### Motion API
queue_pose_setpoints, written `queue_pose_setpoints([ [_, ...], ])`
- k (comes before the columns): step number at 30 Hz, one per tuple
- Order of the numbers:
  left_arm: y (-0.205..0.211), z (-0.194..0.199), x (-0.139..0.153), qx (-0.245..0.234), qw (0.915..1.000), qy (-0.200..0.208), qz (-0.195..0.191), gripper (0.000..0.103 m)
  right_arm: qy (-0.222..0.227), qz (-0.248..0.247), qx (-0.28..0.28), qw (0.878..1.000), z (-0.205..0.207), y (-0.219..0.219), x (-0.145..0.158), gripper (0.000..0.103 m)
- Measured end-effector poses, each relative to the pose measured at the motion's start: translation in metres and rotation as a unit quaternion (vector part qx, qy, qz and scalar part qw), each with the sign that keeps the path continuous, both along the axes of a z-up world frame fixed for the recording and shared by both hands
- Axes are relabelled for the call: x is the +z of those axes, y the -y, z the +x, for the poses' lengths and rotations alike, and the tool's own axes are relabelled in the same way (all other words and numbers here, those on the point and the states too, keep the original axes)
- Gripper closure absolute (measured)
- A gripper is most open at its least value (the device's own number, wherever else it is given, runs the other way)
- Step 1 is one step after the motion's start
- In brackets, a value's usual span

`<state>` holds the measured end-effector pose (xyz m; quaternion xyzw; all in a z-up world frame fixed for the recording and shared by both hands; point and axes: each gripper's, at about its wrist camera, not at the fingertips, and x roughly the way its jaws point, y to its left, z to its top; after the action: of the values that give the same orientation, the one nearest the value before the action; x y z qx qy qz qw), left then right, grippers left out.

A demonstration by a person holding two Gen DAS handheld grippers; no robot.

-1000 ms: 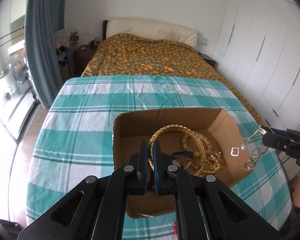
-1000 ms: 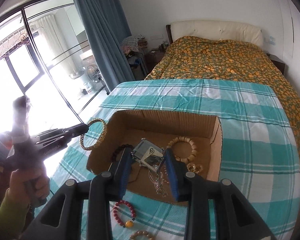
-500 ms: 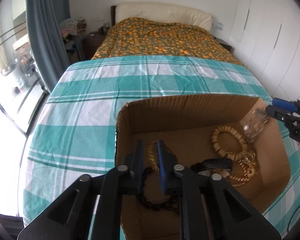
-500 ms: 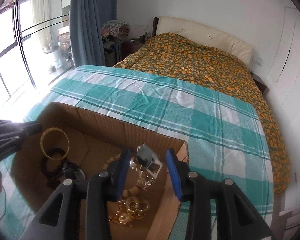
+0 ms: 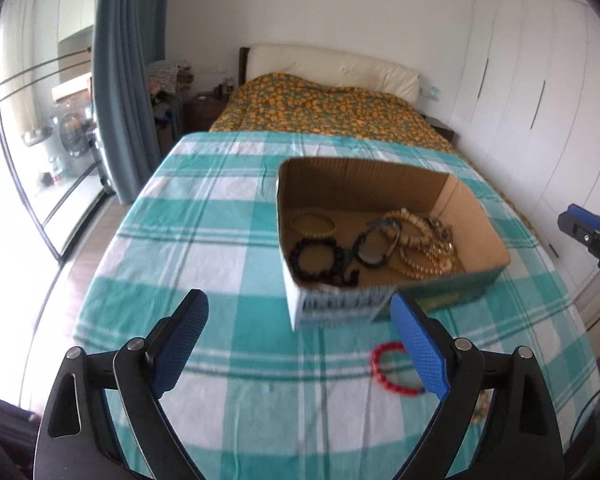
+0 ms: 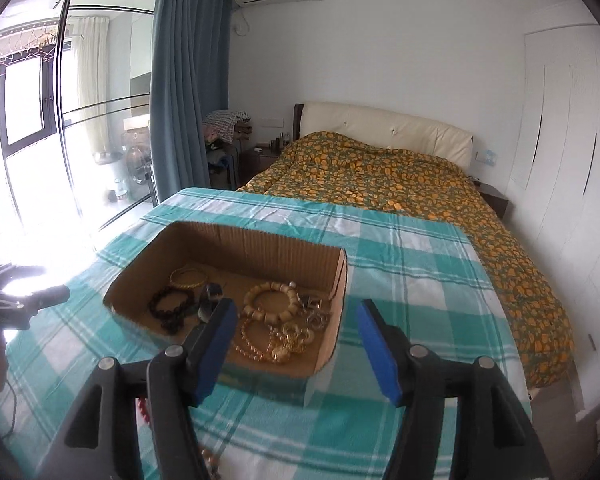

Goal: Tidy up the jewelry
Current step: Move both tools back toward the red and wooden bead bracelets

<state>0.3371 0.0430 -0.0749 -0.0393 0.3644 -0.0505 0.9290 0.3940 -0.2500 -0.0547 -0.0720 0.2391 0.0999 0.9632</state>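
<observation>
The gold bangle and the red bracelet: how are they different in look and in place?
The gold bangle lies inside the cardboard box, at its back left; the red bracelet lies outside, on the checked cloth in front of the box. The gold bangle looks like one smooth band; the red bracelet is a string of round beads. The gold bangle has other jewelry near it; the red bracelet lies apart. Both lie flat, and no gripper holds them.

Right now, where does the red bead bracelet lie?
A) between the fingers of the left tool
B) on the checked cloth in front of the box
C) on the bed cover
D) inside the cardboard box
B: the red bead bracelet lies on the checked cloth, outside the cardboard box and nearer the camera than it.
</observation>
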Motion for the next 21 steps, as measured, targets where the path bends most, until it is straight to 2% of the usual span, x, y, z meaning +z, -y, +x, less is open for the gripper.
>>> queue_pose_setpoints([
  [4, 0.004, -0.043, -0.038, 0.007, 0.9993, -0.037, -0.004, 0.010, -0.032, -0.001, -0.020, 0.999, -0.054, 0.004, -0.045, 0.031],
  [8, 0.016, -0.063, -0.077, 0.003, 0.9968, -0.078, -0.016, 0.010, -0.084, 0.021, -0.045, 0.995, -0.088, 0.010, -0.102, 0.031],
  [9, 0.020, -0.067, -0.084, 0.001, 0.9966, -0.081, -0.010, 0.010, -0.108, 0.030, -0.060, 0.992, -0.098, 0.012, -0.129, 0.031],
  [11, 0.030, -0.070, -0.097, -0.003, 0.9958, -0.091, 0.006, 0.010, -0.123, 0.037, -0.068, 0.989, -0.106, 0.013, -0.149, 0.031],
  [17, 0.044, -0.071, -0.116, -0.011, 0.9938, -0.097, 0.053, 0.009, -0.136, 0.016, -0.080, 0.987, -0.118, 0.007, -0.170, 0.031],
  [21, 0.048, -0.069, -0.118, -0.024, 0.9928, -0.100, 0.062, 0.000, -0.136, 0.003, -0.082, 0.987, -0.118, 0.003, -0.174, 0.031],
])
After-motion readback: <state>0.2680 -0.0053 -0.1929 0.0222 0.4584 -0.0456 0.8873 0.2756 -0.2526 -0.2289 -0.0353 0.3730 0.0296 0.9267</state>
